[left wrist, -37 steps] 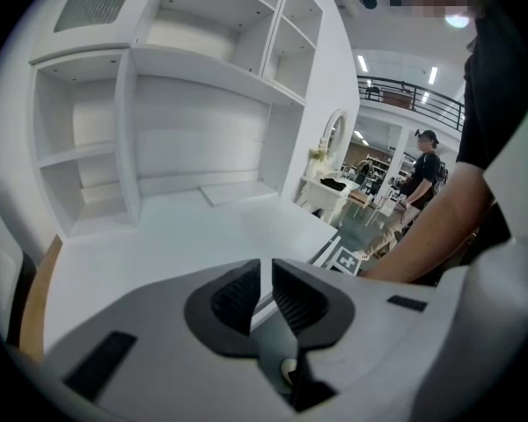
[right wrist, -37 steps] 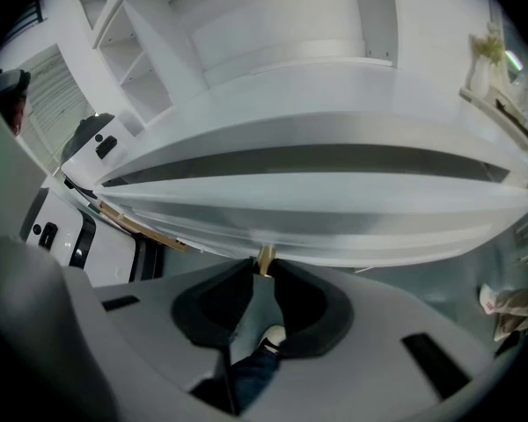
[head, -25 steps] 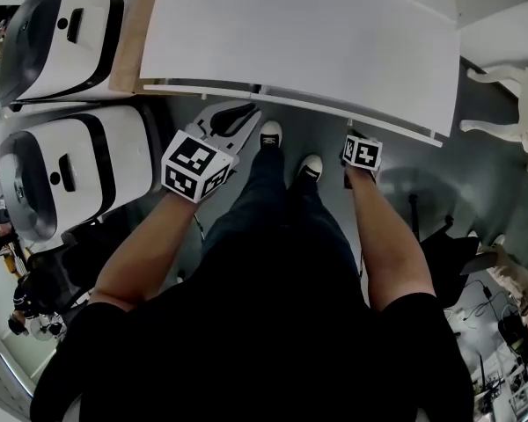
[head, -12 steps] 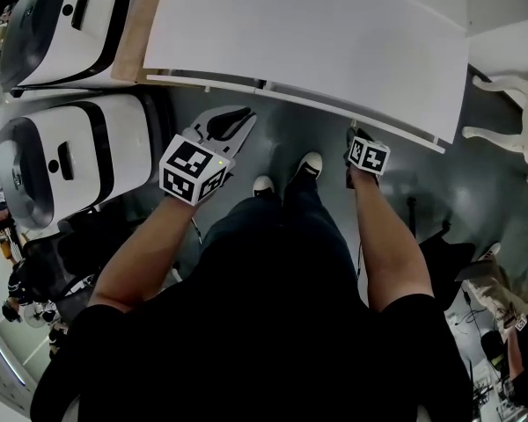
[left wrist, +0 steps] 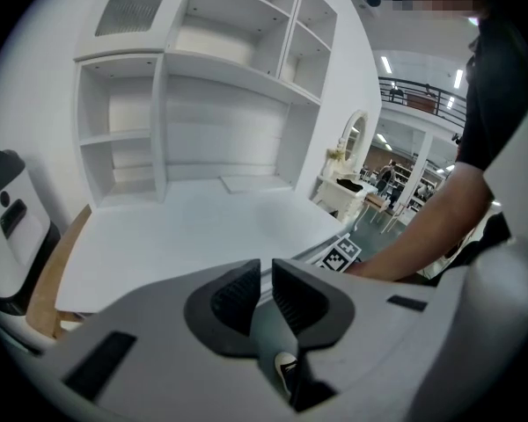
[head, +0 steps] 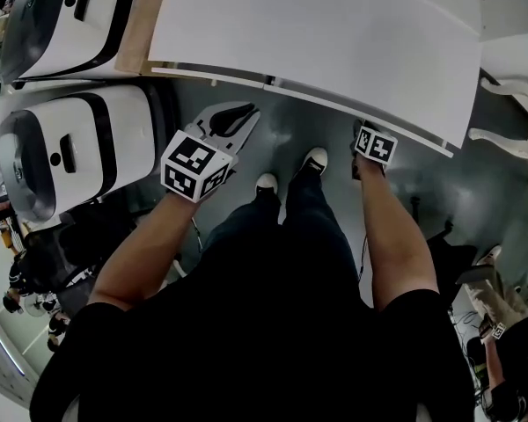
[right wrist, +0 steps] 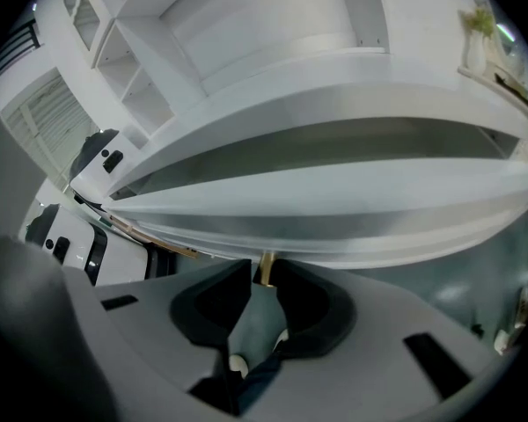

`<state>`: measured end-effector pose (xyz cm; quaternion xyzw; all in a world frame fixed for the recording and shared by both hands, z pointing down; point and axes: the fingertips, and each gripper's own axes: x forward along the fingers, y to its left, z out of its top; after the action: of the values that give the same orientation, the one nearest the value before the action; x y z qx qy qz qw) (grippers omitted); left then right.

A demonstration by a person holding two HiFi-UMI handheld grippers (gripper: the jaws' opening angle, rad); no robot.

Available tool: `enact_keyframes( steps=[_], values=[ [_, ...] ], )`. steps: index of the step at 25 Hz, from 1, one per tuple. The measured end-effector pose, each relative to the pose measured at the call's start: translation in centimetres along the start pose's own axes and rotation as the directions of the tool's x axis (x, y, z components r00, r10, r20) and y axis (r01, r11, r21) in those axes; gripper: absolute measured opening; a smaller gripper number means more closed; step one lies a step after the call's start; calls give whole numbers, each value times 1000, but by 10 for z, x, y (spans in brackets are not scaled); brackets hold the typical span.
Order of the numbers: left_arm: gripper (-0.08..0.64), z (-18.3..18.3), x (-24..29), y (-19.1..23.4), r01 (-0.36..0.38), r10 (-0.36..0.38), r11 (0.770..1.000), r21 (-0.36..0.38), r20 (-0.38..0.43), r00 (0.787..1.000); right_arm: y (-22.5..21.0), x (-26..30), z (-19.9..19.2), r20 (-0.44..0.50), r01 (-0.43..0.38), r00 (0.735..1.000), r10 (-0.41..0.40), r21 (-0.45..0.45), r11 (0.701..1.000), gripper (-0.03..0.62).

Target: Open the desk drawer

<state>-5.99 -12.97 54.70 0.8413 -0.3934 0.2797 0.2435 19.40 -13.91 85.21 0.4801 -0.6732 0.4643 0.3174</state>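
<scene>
The white desk [head: 317,33] fills the top of the head view, its drawer fronts along the near edge. In the right gripper view a small brass knob [right wrist: 265,269] hangs from the white drawer front [right wrist: 352,196]. My right gripper [right wrist: 262,275] has the knob between its jaw tips. The jaws have just been closing, and a sliver of gap still shows beside the knob. In the head view my right gripper [head: 361,130] is tucked under the desk edge. My left gripper [head: 238,112] hovers below the left drawer, its jaws [left wrist: 266,271] a narrow slit apart with nothing in them.
Two white-and-black appliances [head: 62,16] [head: 62,152] stand left of the desk beside a wooden panel [head: 141,16]. A white chair [head: 510,139] is at the right. The person's shoes [head: 266,183] [head: 314,159] stand on the grey floor under the desk. White shelving [left wrist: 202,86] rises behind the desktop.
The right gripper has edged closer to the desk's front edge. One shoe has stepped back from under the desk. The left gripper has drifted slightly.
</scene>
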Motion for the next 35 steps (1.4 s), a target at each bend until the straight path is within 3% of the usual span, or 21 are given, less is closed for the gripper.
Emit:
enact_keyframes(
  steps=[1,15,35],
  values=[
    [46,-2,-2,2,-3,3,1000,-5,-3,1000,-1,1,1,-3,10,1000,-10,2,1000,80],
    [46,-18,-10,-5,4,-4,1000,-23,-7,1000,1,-2,-6,-18,36,999,-36,9,999,75],
    [46,-46,-33,1,18,-18,1000,-20,-15,1000,7,-16,-49,-20,40,999,-39,30,999,74]
  ],
)
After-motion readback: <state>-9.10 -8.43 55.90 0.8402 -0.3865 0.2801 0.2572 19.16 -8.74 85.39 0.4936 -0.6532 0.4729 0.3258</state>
